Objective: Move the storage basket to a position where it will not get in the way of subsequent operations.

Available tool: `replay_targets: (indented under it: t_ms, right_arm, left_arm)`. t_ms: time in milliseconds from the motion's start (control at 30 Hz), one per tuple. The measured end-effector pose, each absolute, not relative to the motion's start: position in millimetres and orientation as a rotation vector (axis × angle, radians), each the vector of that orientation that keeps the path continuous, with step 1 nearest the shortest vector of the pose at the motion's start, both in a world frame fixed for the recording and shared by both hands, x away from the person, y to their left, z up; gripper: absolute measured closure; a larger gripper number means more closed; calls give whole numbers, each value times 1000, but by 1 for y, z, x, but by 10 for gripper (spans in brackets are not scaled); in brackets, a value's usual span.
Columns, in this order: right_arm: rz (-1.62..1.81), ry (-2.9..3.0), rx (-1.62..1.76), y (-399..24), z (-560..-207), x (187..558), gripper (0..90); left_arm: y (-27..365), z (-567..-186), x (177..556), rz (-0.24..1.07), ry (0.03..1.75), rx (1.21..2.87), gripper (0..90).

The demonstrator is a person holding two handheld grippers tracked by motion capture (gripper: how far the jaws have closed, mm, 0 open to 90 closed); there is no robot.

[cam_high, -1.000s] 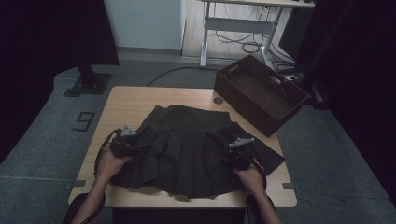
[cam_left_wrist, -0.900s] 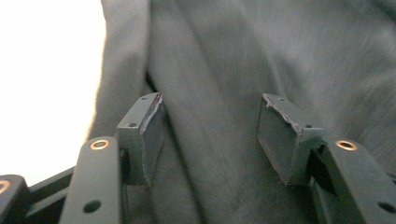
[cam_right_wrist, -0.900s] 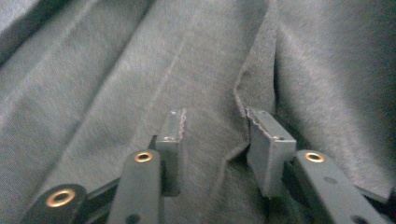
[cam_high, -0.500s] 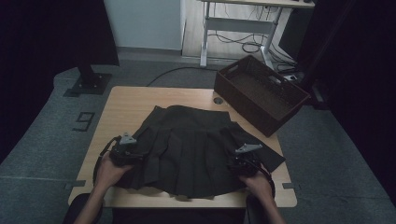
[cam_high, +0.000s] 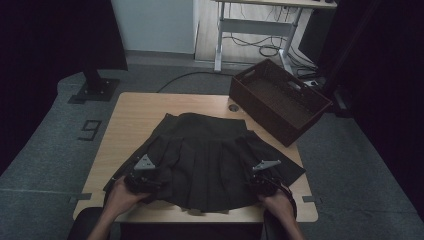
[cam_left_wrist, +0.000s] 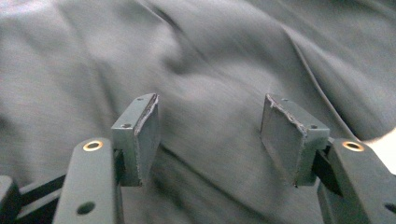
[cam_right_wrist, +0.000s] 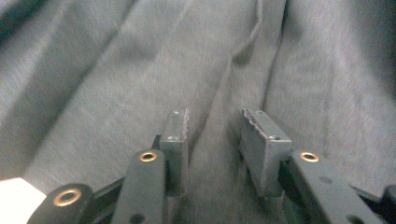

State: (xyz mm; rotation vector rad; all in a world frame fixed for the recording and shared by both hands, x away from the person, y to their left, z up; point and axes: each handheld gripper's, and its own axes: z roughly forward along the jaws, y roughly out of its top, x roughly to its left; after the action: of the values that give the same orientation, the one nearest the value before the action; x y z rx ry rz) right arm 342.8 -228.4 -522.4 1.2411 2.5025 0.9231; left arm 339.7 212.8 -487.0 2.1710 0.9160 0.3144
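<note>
We hold our left claw [cam_high: 145, 172] and right claw [cam_high: 263, 176], both open and just closing a bit, over the dark pleated cloth skirt [cam_high: 210, 155] on the worktop [cam_high: 130, 120], ready to pinch its sides and fold.

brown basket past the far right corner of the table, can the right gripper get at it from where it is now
Probably yes. The right gripper sits open over the dark pleated skirt's near right side, and nothing stands between it and the basket; it would be a long forward reach, though.
</note>
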Motion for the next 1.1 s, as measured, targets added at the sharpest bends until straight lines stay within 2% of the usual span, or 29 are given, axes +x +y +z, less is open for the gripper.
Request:
replay_targets:
  t_ms: [200, 267, 433, 500, 567, 767, 1000, 1100]
  right_arm:
    - [966, 2383, 1266, -228, -515, 382, 646]
    - [952, 2343, 1279, -228, -516, 400, 660]
    - [891, 2312, 1343, -231, -529, 428, 715]
    - [903, 2324, 1354, -230, -536, 429, 766]
    - [929, 2324, 1367, -231, -537, 425, 810]
    - [923, 2375, 1336, -233, -535, 407, 822]
    - [946, 2411, 1319, -241, -535, 380, 802]
    - [933, 2429, 1340, -245, -533, 378, 697]
  left_arm:
    - [226, -492, 398, 481, 1063, 2161, 390]
    - [228, -499, 416, 492, 1108, 2162, 408]
    - [228, -518, 441, 504, 1174, 2237, 528]
    - [225, -525, 441, 520, 1164, 2296, 564]
    - [223, -529, 436, 530, 1159, 2285, 602]
    - [219, -529, 413, 508, 1159, 2271, 633]
    - [218, -528, 374, 432, 1109, 2298, 595]
    - [226, -521, 376, 363, 1079, 2279, 514]
